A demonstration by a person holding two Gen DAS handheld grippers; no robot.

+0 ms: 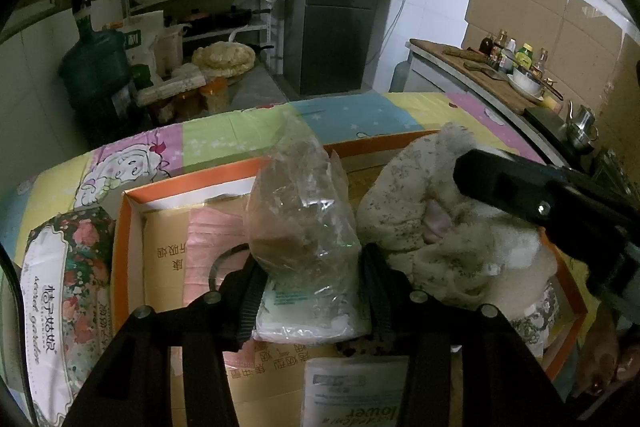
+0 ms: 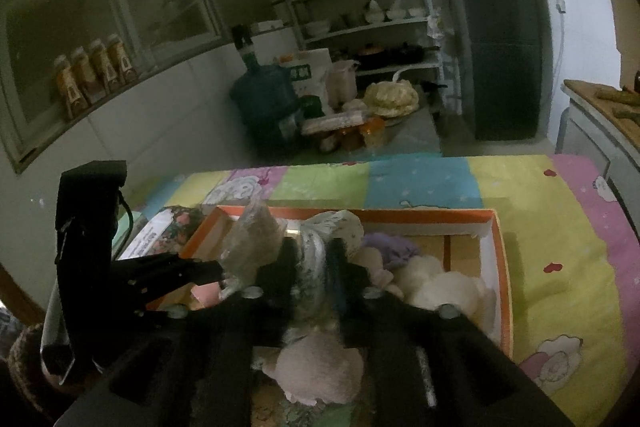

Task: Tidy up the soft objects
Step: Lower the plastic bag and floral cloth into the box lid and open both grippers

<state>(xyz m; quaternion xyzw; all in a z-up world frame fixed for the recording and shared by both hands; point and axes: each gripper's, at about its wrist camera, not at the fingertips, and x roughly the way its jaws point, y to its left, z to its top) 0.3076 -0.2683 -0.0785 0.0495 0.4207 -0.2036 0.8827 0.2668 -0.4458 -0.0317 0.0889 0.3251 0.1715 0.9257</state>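
An orange-rimmed cardboard box [image 1: 132, 195] lies on the table with soft things in it. My left gripper [image 1: 312, 287] is shut on a clear plastic bag [image 1: 304, 211] with a white packet in its bottom; the bag stands upright in the box. A cream floral cloth [image 1: 400, 195] is heaped to its right, under my right gripper [image 1: 480, 171]. In the right wrist view, my right gripper [image 2: 314, 267] stands open with the floral cloth [image 2: 316, 239] loose between its fingers. A pink plush [image 2: 320, 367], a white plush [image 2: 440, 287] and a purple cloth [image 2: 392, 247] lie close by.
A flower-printed tissue pack [image 1: 60, 287] lies outside the box on the left. A white labelled packet [image 1: 352, 387] sits in the box's near end. The patchwork tablecloth [image 2: 540, 227] runs beyond the box. A fridge [image 1: 336, 7], shelves and a water jug [image 1: 96, 67] stand behind.
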